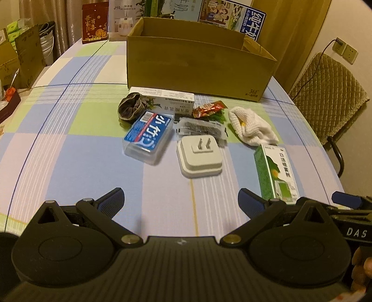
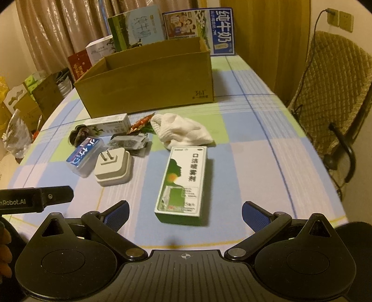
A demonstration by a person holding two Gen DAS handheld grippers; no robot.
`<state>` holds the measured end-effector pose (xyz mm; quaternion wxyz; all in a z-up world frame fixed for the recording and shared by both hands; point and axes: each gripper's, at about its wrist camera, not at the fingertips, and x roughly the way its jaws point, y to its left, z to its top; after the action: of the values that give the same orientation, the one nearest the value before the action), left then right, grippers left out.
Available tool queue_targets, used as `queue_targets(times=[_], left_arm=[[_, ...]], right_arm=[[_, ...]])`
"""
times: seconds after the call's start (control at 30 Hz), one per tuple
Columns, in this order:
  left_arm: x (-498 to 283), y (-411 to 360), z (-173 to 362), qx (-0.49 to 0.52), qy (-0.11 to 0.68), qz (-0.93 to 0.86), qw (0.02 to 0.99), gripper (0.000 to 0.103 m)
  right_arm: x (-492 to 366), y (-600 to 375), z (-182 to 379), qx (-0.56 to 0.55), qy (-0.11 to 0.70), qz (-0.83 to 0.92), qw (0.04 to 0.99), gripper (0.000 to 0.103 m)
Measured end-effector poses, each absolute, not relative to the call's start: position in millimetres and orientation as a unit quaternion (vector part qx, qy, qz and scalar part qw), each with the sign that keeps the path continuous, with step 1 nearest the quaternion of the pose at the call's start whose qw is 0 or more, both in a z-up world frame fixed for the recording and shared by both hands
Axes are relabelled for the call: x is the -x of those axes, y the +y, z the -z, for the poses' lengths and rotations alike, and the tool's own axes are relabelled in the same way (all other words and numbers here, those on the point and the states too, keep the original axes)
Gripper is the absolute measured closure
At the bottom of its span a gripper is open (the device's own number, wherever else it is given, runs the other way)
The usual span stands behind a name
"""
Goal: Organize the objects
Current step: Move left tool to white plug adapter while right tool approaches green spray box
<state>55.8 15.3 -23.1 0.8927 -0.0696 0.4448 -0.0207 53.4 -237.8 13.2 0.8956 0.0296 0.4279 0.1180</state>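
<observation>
An open cardboard box stands at the back of the table. In front of it lie a long white carton, a dark scrunchie, a blue-labelled clear case, a white plug adapter, a dark sachet, a red snack packet, a white cloth and a green-white spray box. My left gripper is open, short of the adapter. My right gripper is open, just short of the spray box.
Printed cartons lean behind the box. A padded chair stands at the table's right edge. Boxes and bags crowd the floor to the left. The checked tablecloth is bare on the near left.
</observation>
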Motion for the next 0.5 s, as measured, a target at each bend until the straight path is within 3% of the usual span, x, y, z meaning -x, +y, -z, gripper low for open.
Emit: queue_targets(times=[0.1, 0.23, 0.37, 0.47, 0.5], left_arm=[[-67.2, 17.8, 29.8, 0.073, 0.448, 0.023, 0.891, 0.001], [-81.8, 19.0, 38.9, 0.074, 0.457, 0.024, 0.886, 0.001], [-94.7, 20.5, 49.1, 0.082, 0.467, 0.023, 0.88, 0.001], [-102.8, 17.9, 55.1, 0.078, 0.47, 0.028, 0.879, 0.001], [-104.6, 16.2, 56.1, 0.076, 0.469, 0.031, 0.879, 0.001]], right_arm=[[-65.3, -231.4, -4.0, -0.028, 0.432, -0.124, 0.893, 0.002], [-81.9, -223.7, 10.3, -0.025, 0.444, -0.126, 0.887, 0.016], [-97.2, -222.7, 23.4, -0.027, 0.456, -0.125, 0.881, 0.02], [-107.0, -222.6, 29.7, -0.022, 0.462, -0.124, 0.878, 0.033], [-110.2, -222.7, 31.4, -0.02, 0.463, -0.124, 0.877, 0.044]])
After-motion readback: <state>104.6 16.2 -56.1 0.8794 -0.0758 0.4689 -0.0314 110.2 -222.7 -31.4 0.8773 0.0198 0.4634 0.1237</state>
